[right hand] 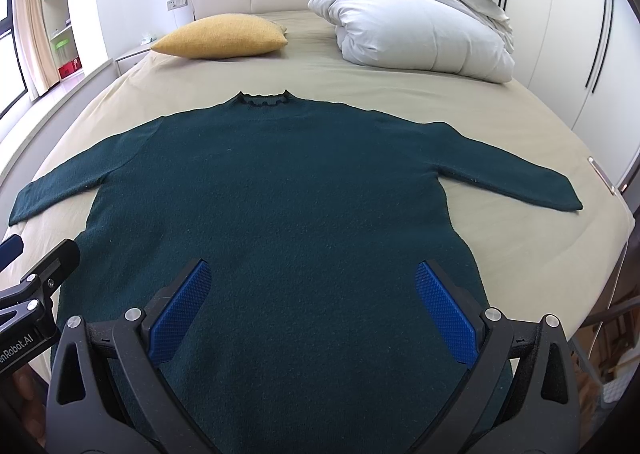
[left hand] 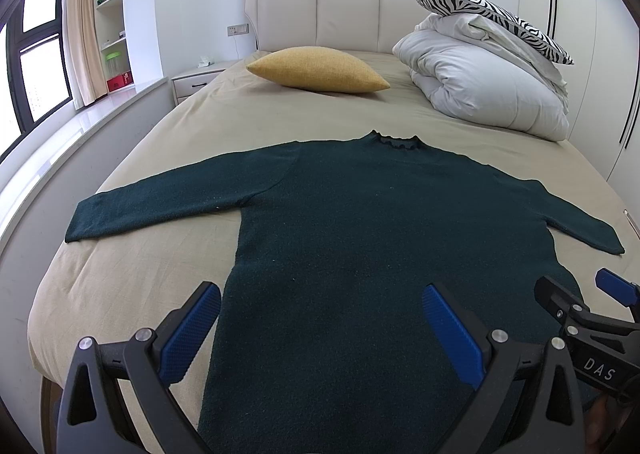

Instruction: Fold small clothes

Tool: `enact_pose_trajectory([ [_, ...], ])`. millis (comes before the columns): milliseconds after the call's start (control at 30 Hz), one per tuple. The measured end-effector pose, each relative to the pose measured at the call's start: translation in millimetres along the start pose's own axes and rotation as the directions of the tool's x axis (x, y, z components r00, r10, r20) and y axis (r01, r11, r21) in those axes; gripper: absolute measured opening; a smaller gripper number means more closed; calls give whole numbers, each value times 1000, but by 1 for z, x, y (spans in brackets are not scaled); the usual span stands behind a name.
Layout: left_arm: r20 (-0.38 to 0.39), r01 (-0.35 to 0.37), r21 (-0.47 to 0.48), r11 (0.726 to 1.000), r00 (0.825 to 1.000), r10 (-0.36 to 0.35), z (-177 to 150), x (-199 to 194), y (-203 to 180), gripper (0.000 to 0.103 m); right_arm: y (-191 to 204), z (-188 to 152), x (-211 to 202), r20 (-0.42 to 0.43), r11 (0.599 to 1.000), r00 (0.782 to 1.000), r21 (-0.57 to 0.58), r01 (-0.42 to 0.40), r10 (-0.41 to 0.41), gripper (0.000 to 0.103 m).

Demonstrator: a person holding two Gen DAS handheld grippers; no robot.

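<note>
A dark green long-sleeved sweater [left hand: 360, 222] [right hand: 272, 194] lies flat on the beige bed [left hand: 208, 110] [right hand: 360, 70], collar toward the headboard, both sleeves spread out to the sides. My left gripper [left hand: 320, 294] hovers open over the sweater's lower left part, blue pads wide apart, nothing between them. My right gripper [right hand: 312, 274] hangs open above the lower middle of the sweater, also empty. The right gripper [left hand: 576, 298] shows at the right edge of the left wrist view. The left gripper's black finger [right hand: 44, 270] shows at the left edge of the right wrist view.
A yellow cushion [left hand: 320, 70] [right hand: 224, 36] lies near the headboard. A folded white duvet [left hand: 488, 78] [right hand: 420, 26] with a zebra-striped pillow [left hand: 496, 18] on top sits at the back right. A window ledge [left hand: 60, 142] runs along the bed's left side; white wardrobes [right hand: 580, 34] stand on the right.
</note>
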State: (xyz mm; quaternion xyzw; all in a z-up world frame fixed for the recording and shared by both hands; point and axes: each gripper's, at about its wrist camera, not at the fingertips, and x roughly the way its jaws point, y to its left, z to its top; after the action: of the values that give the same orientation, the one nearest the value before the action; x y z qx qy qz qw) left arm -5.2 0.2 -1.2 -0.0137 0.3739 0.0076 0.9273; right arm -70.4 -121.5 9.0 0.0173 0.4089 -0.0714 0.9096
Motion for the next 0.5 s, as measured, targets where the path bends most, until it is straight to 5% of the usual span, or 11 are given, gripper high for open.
enact_pose_trajectory([
  [500,-7,2,-2,1000,1000,-2,-2,1,-4,103,3,2,4,-5,1000,1000,-12,-2,2,103],
])
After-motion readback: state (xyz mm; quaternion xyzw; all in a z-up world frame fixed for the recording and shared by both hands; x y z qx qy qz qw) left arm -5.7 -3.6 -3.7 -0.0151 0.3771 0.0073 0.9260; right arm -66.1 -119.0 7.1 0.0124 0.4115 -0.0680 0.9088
